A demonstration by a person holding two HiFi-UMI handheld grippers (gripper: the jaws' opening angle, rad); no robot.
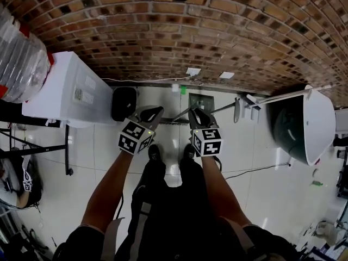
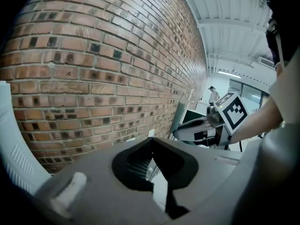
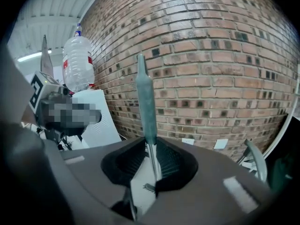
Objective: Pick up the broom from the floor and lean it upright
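Far left: dispenser (image 1: 60,86) with bottle (image 1: 19,58) on top, against the wall (image 1: 179,31); black bin (image 1: 124,103) just beside it on the tiles.

Left gripper (image 1: 152,112): held out over the floor near the bin; jaws drawn together, nothing between them; doing no work on the broom.

Right gripper (image 1: 198,113): just beside the left one, tilted down toward the wall; jaws part-way in and clamped on the metal shaft of the broom (image 3: 144,102). Broom is off the floor and roughly upright; its green grip rises above the jaws in front of the brick; cannot tell if the top touches the wall, or if the head is on the tiles.

Far right: a white curved thing (image 1: 315,124), cannot tell what.

Judged stage: lift done, lean not yet settled.

Risks: thin smooth shaft held by one gripper only, so it may twist or slide through the pads; glossy tile may let the head skate out once released; top may scrape sideways along the brick and fall toward the bin; letting go before the top rests on brick would drop it.
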